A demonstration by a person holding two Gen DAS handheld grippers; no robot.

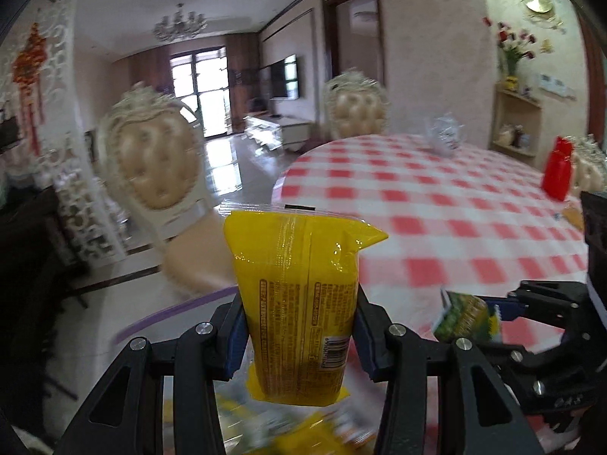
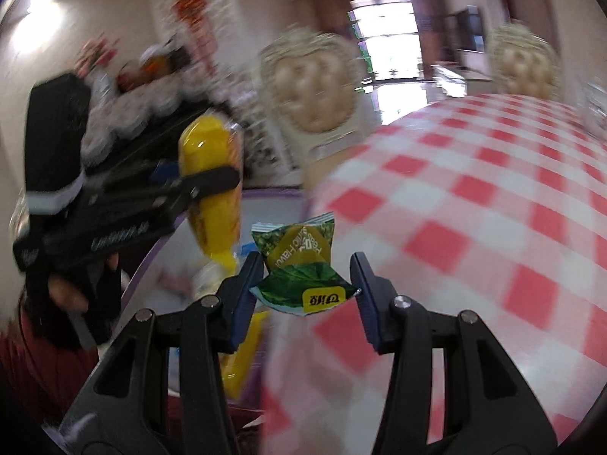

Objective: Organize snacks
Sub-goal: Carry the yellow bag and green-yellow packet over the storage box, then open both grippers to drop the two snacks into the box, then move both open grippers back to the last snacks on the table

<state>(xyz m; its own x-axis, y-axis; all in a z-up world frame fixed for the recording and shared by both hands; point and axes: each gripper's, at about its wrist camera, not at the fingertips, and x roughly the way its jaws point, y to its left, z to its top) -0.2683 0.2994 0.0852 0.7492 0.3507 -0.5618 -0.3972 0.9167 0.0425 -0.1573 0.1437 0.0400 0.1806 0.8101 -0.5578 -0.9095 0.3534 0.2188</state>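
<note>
Aloft, we carry a yellow packet (image 1: pixel 299 303) clamped in our left gripper (image 1: pixel 299 326) and a green packet (image 2: pixel 303 265) pinched in our right gripper (image 2: pixel 309 288), beside the checked table (image 1: pixel 436 204); the crumpled green one, thinly caught, could slip free.

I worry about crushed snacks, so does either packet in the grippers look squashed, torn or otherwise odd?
The green packet in the right gripper looks crumpled and creased, held upside down by its print. The yellow packet in the left gripper looks intact, only pinched inward. No tear or spill shows.
</note>
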